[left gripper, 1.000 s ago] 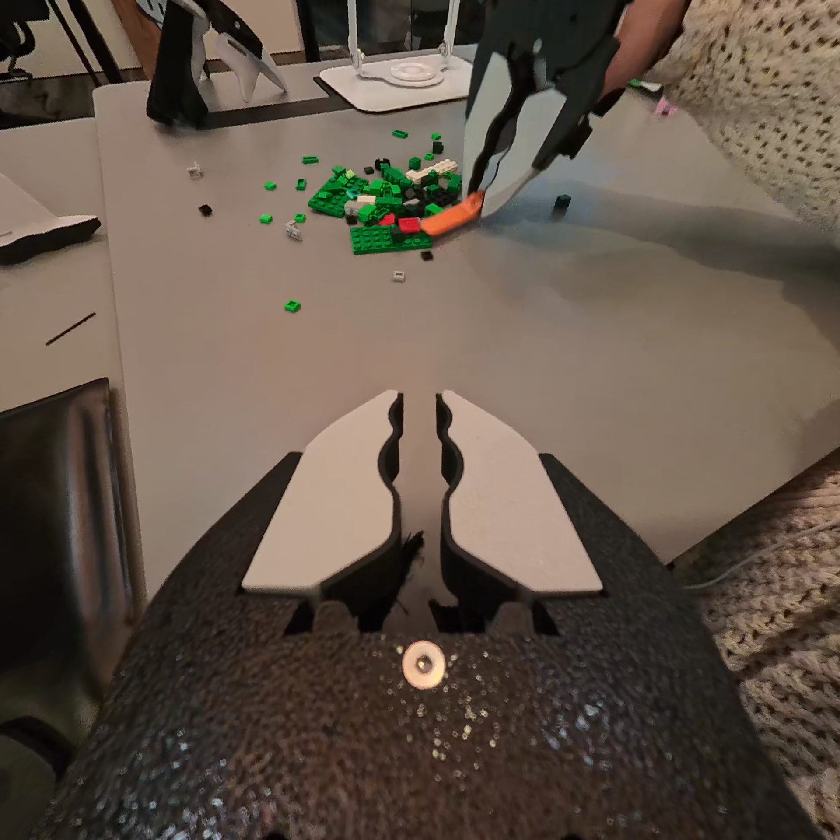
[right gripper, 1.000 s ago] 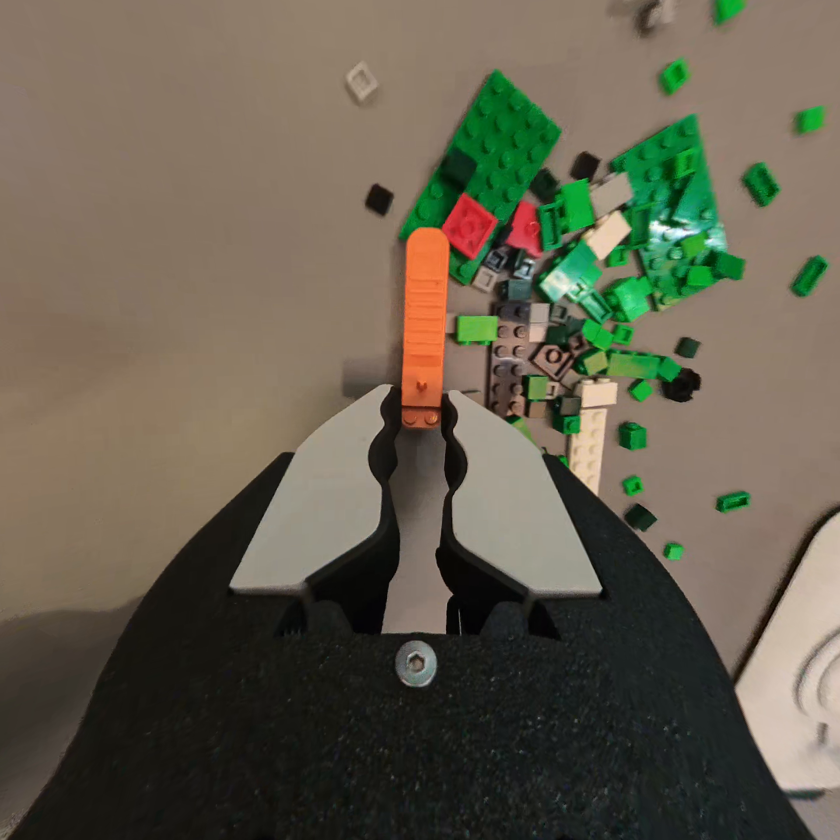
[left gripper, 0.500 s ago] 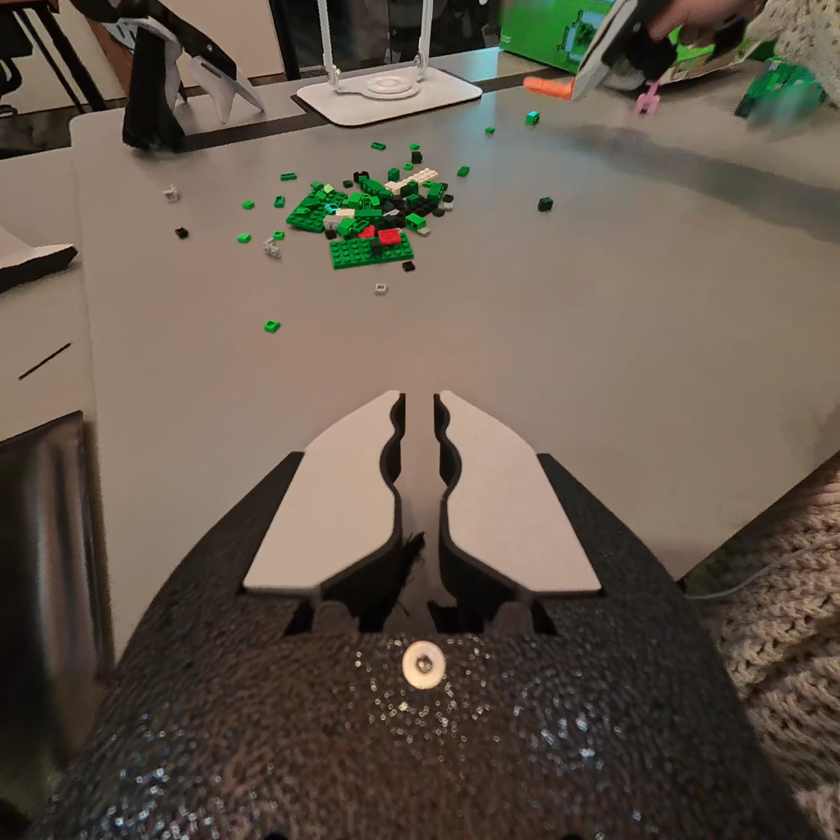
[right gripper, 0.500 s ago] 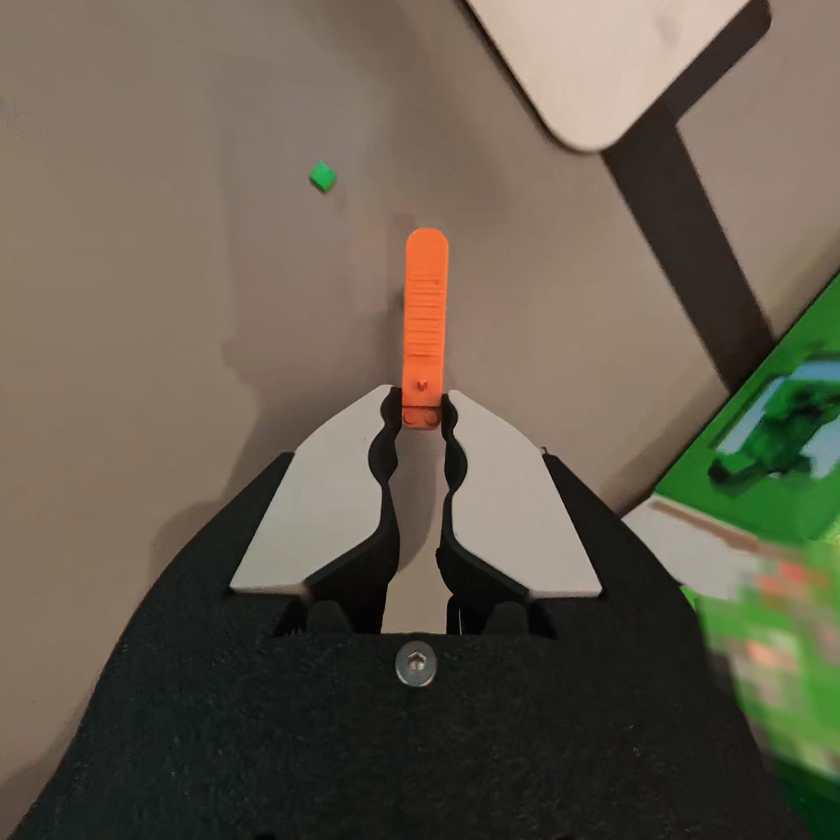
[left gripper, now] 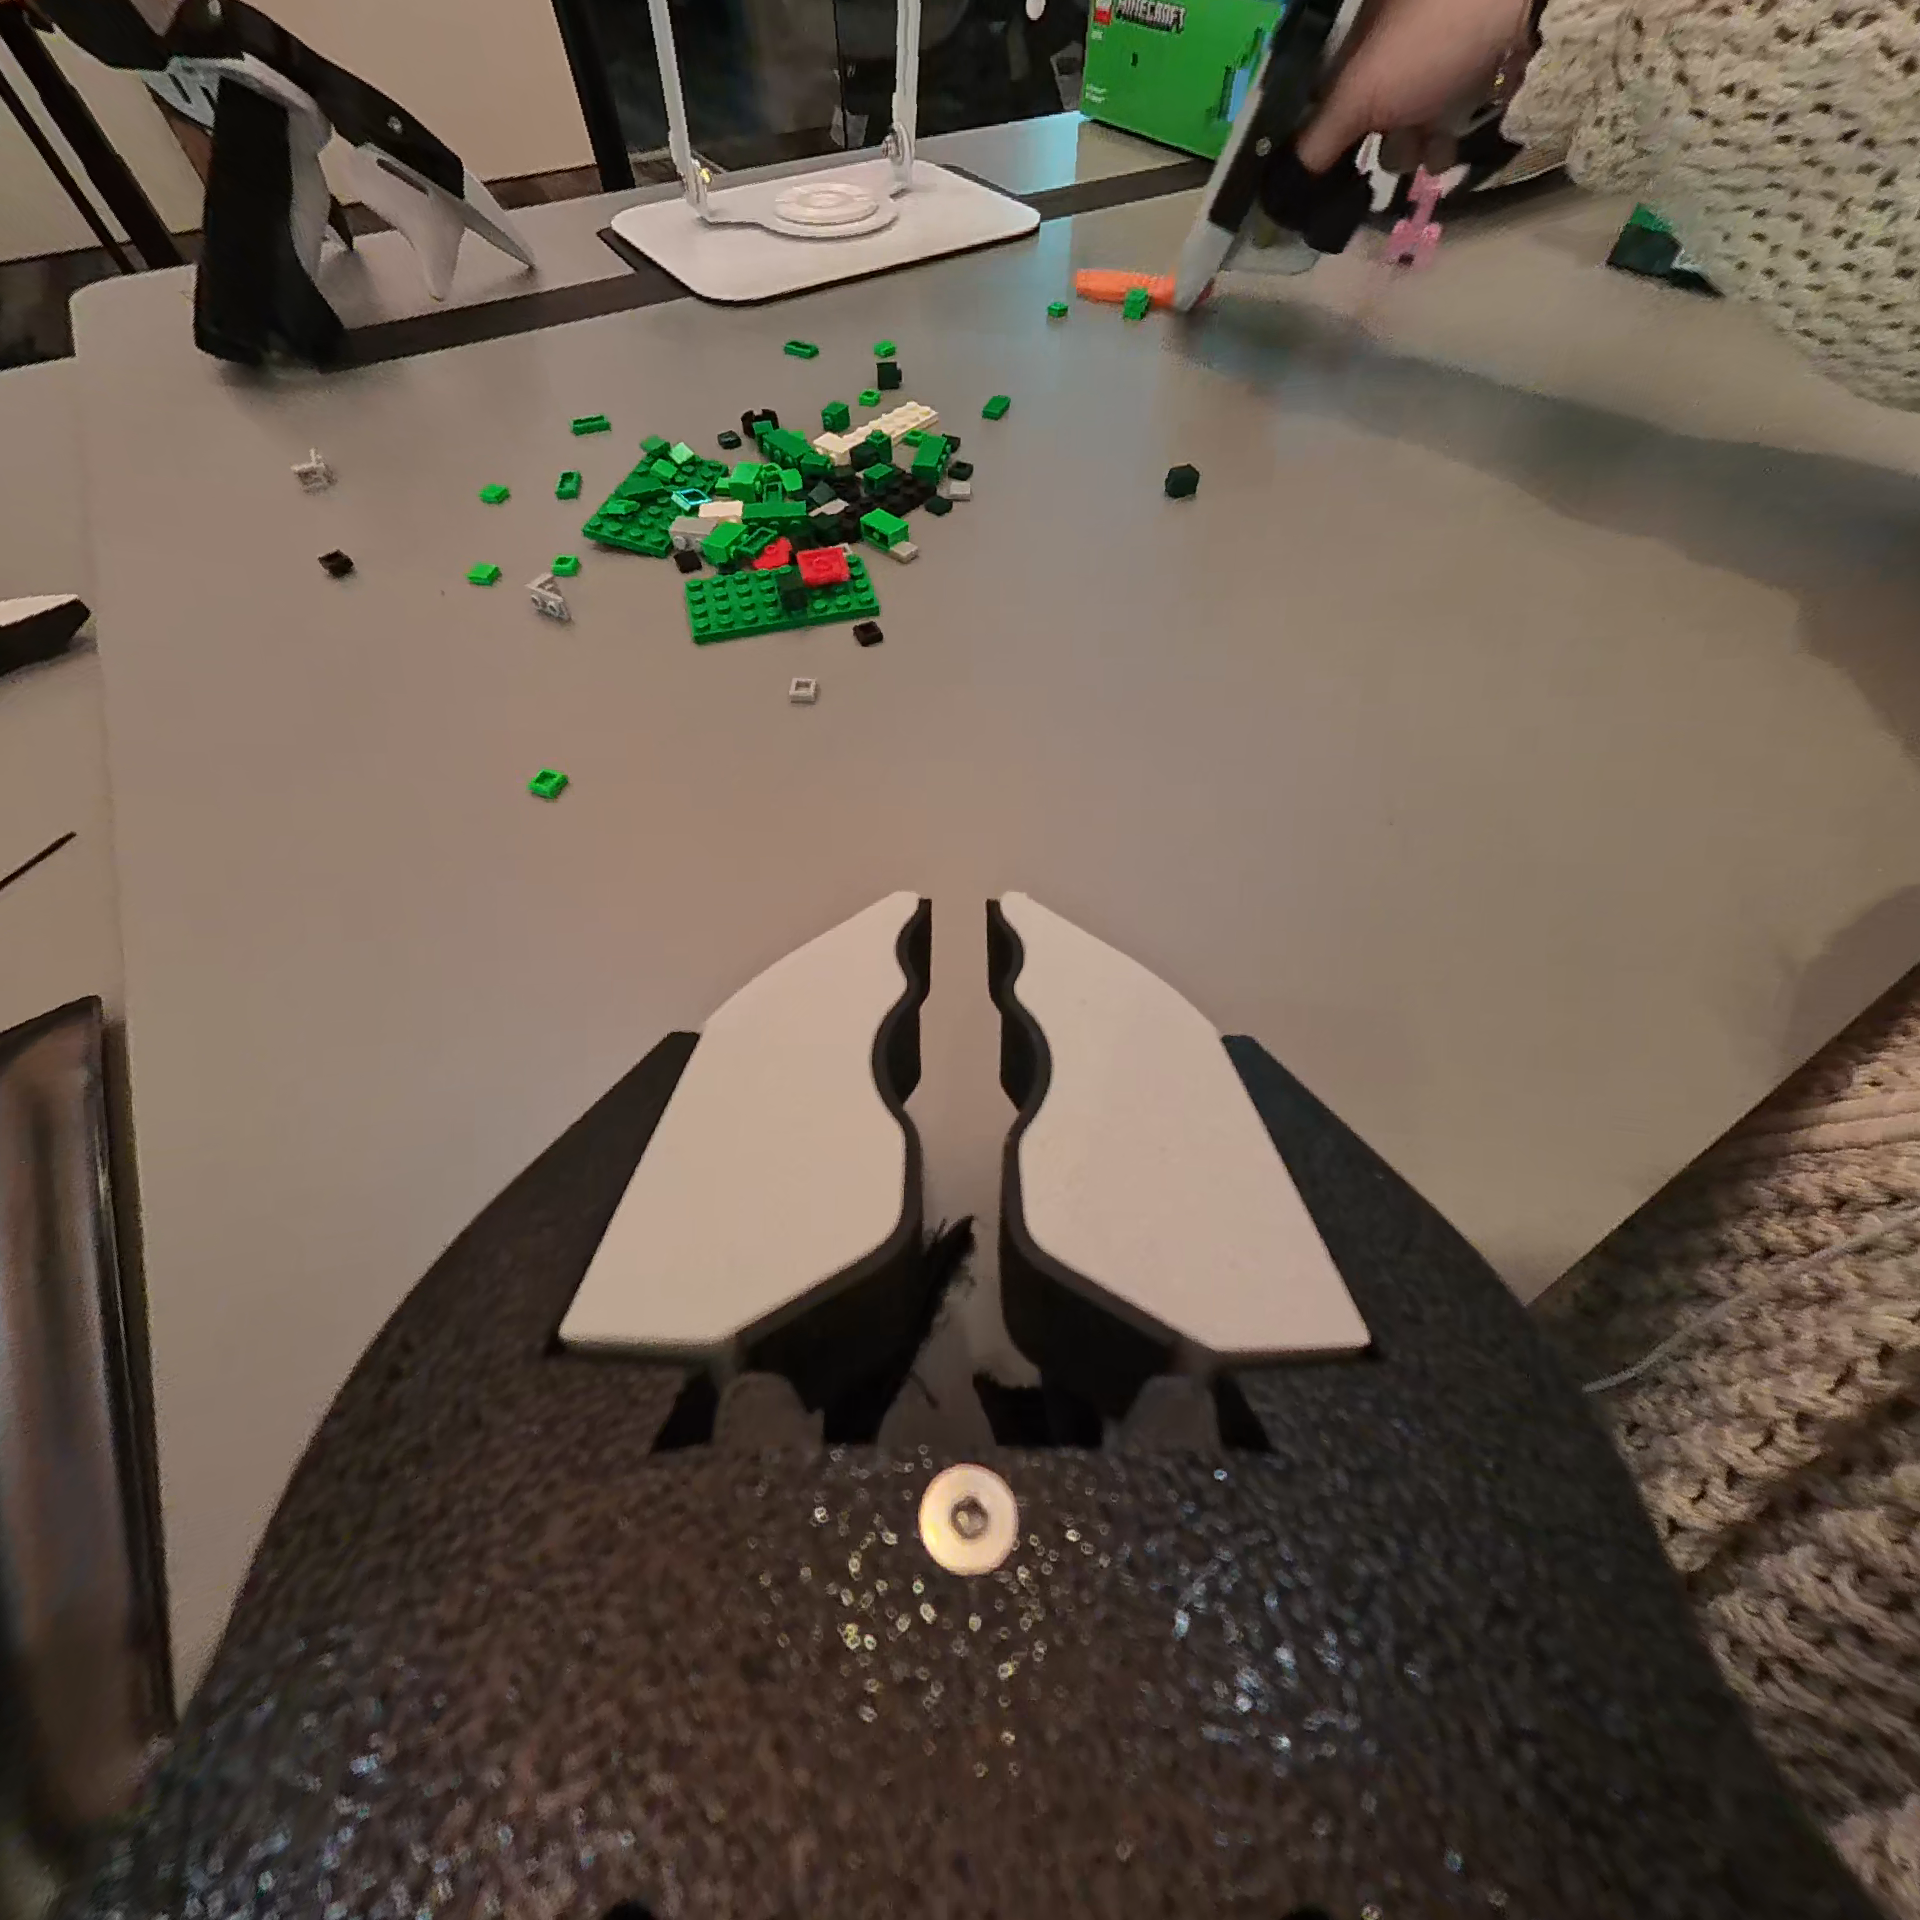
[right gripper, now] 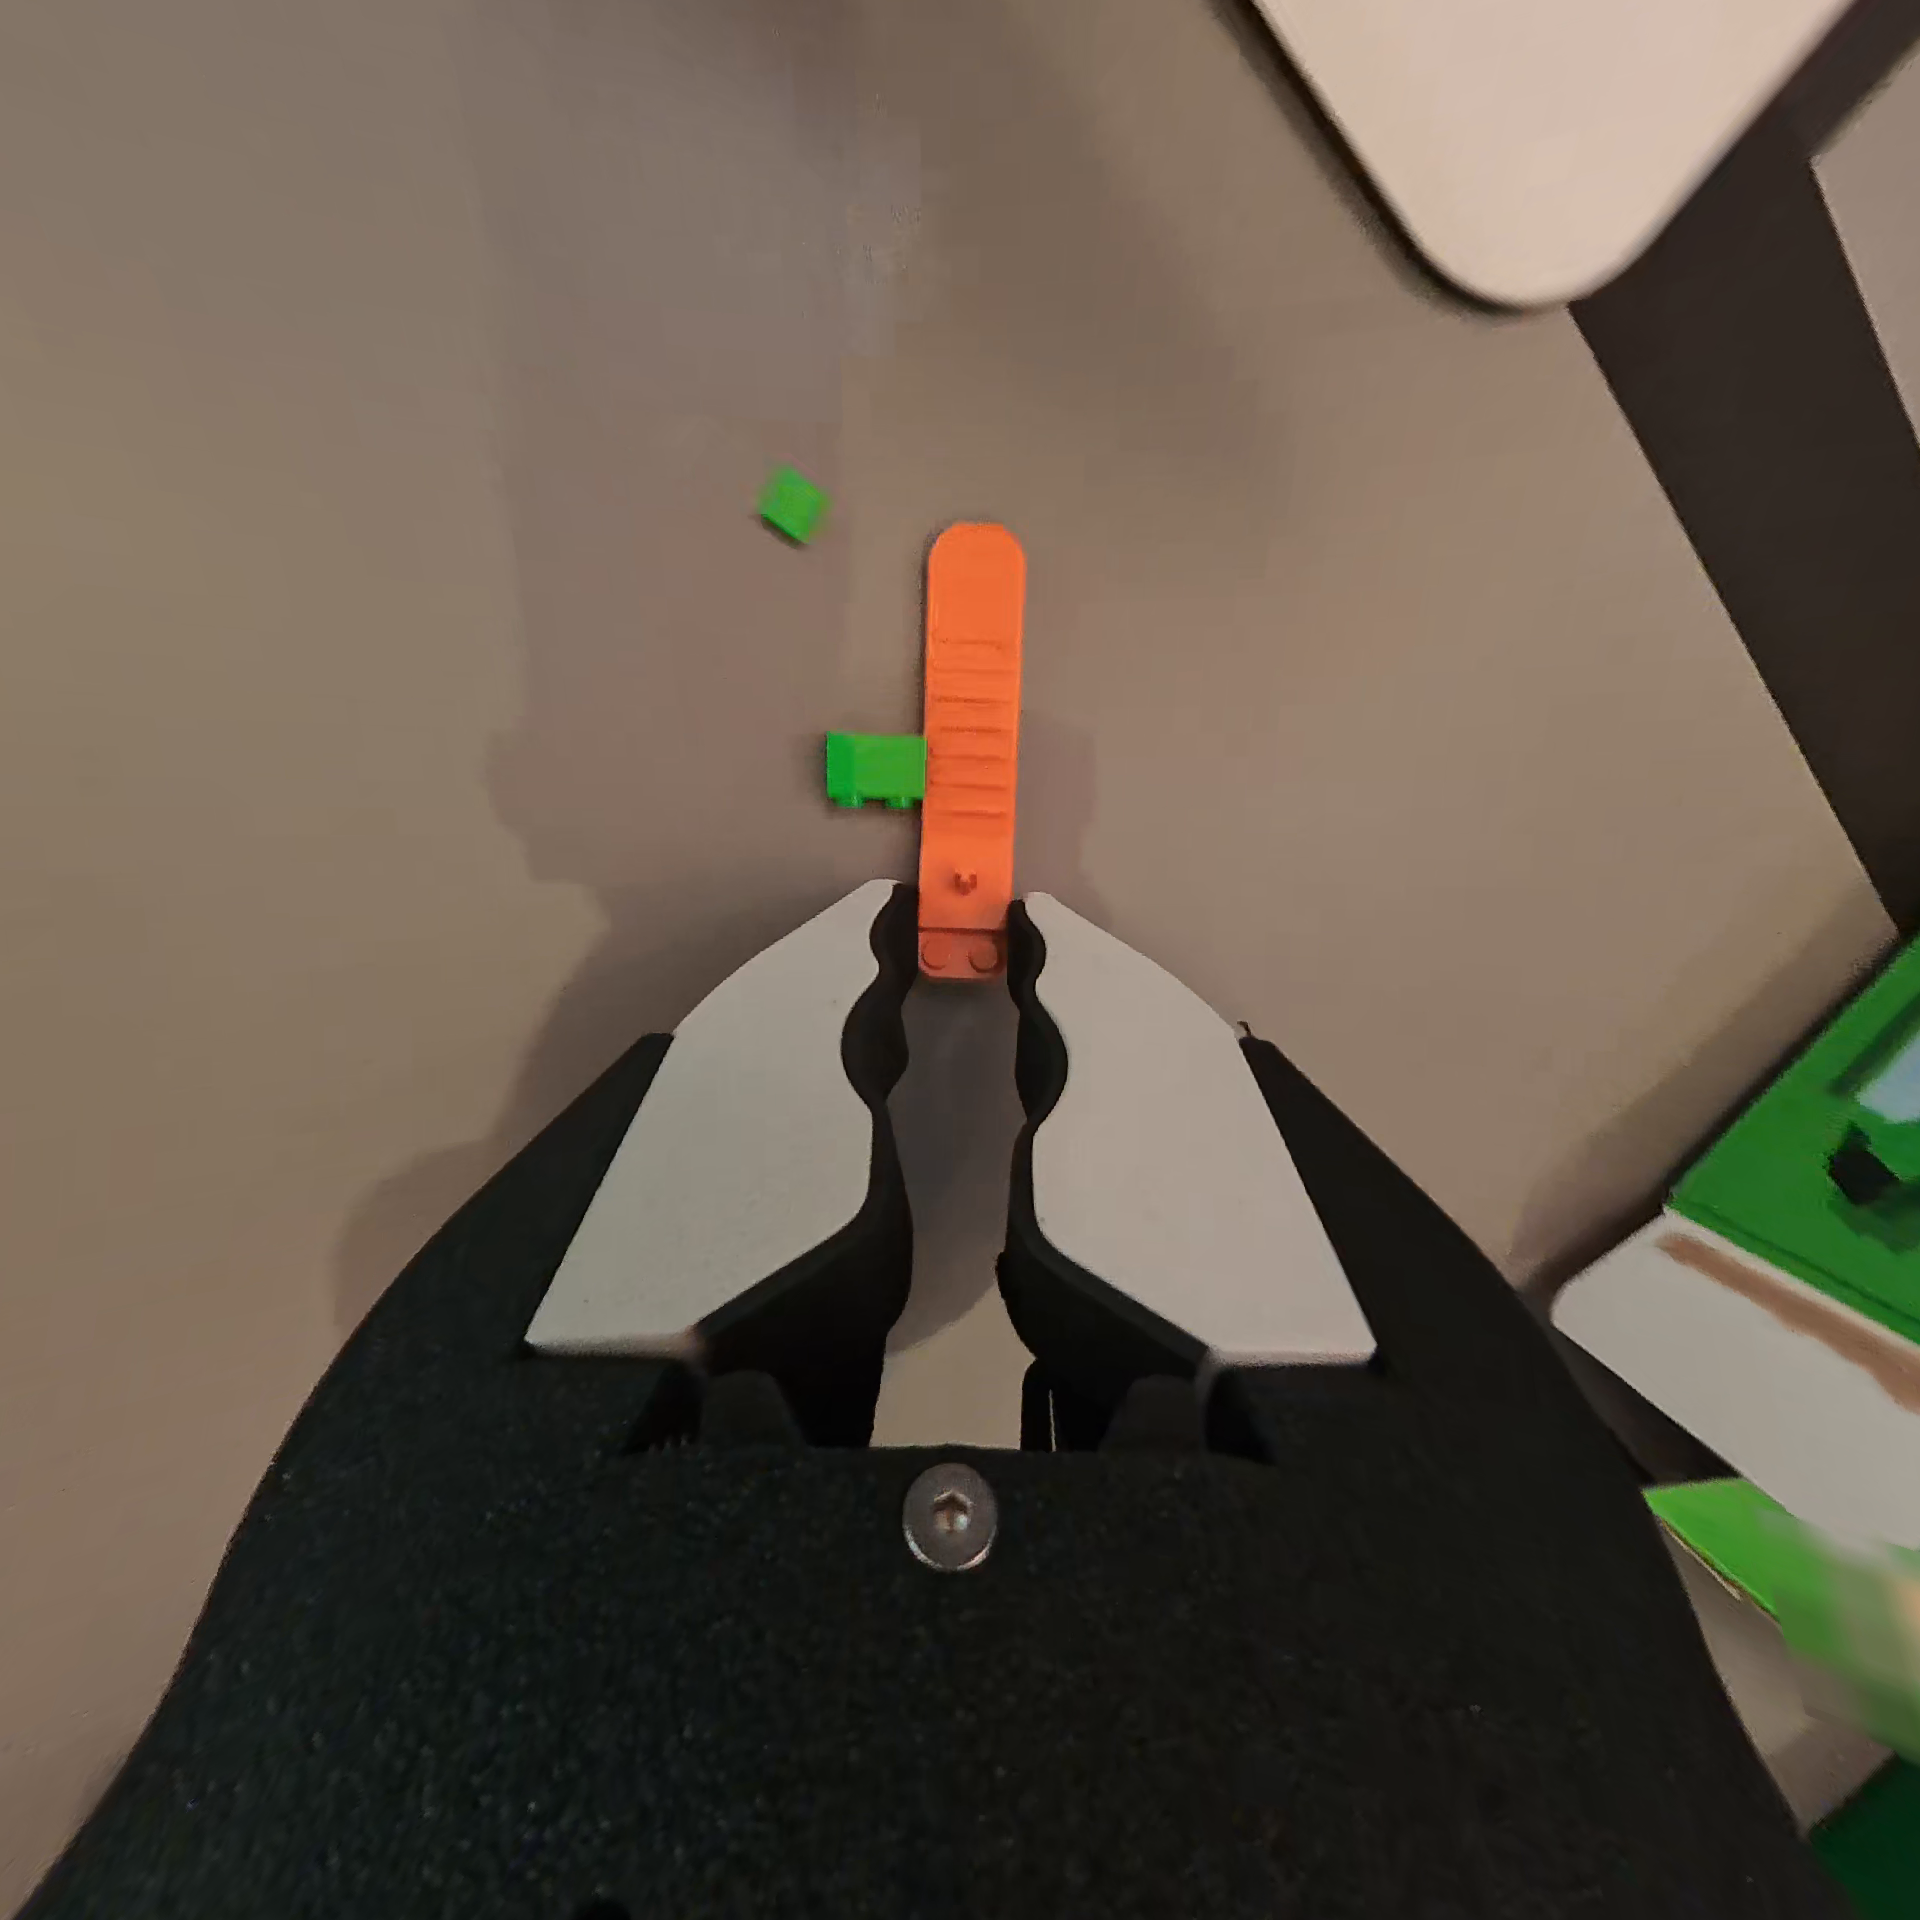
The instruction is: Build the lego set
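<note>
A pile of green, black, white and red lego pieces (left gripper: 790, 509) lies on the grey table (left gripper: 1247, 831), with a green plate (left gripper: 779, 608) at its near edge. My left gripper (left gripper: 958, 914) is empty, its fingers nearly together, low over the near part of the table. My right gripper (right gripper: 958, 935) is shut on the end of an orange brick separator (right gripper: 971, 727), down at the table surface. In the left wrist view that gripper (left gripper: 1195, 286) and the separator (left gripper: 1117, 283) are at the far right. A green brick (right gripper: 873, 769) touches the separator's left side.
A green lego box (left gripper: 1174, 73) stands at the far right, also in the right wrist view (right gripper: 1818, 1174). A white stand base (left gripper: 831, 223) and a black-and-white holder (left gripper: 270, 208) stand at the back. Loose pieces lie scattered, among them a dark brick (left gripper: 1181, 481). A knit sleeve (left gripper: 1714, 156) reaches in from the right. My right fingertips sit around 45 cm from my left ones. My right tips are about 30 cm from the green plate (left gripper: 779, 608), my left tips only 15 cm.
My right gripper lifted the orange separator from the pile, carried it to the far right, then lowered it to the table beside a green brick. The left gripper stayed almost still.
</note>
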Demonstrator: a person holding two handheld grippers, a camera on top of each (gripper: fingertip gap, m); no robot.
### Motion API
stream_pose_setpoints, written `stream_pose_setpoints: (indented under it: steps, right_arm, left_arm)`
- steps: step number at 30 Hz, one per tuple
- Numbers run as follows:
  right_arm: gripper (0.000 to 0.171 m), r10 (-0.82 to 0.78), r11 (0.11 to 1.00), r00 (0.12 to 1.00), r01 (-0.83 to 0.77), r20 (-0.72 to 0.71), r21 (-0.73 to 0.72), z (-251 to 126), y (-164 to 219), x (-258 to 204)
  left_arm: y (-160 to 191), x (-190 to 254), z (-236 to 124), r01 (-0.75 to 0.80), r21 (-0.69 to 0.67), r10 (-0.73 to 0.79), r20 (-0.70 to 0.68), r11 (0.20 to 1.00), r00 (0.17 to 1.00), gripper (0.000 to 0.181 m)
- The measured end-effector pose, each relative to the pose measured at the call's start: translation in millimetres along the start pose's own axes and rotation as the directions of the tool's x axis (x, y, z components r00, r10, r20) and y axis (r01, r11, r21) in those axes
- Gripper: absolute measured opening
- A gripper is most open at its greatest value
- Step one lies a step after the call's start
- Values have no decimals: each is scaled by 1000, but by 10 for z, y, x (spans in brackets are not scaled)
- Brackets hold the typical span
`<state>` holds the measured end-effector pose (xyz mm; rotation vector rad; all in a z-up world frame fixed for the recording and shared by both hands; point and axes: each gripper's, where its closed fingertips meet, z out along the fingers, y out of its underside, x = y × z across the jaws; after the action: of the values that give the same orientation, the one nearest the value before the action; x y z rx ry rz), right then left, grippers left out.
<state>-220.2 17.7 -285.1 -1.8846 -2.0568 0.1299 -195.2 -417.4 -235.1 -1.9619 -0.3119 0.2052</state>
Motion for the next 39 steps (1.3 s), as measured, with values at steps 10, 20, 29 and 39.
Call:
stream_pose_setpoints:
  steps: [10,20,29,39]
  right_arm:
    - [16,-175,984,981,177,77,-10,10,-578,-879]
    - [16,-327,941,944,321,36,107,-117,-961,-1338]
    - [16,-179,984,984,179,19,-3,118,-894,-797]
    - [16,-270,962,962,268,-34,-50,148,-1212,-668]
  left_arm:
    - [1,74,11,-22,-14,22,-15,1000,1000,9]
    - [69,34,-50,2,-13,-2,-1,1000,1000,9]
    - [90,-13,-158,14,4,-14,30,1000,999,9]
    - [103,-57,-250,24,13,-25,51,1000,998,9]
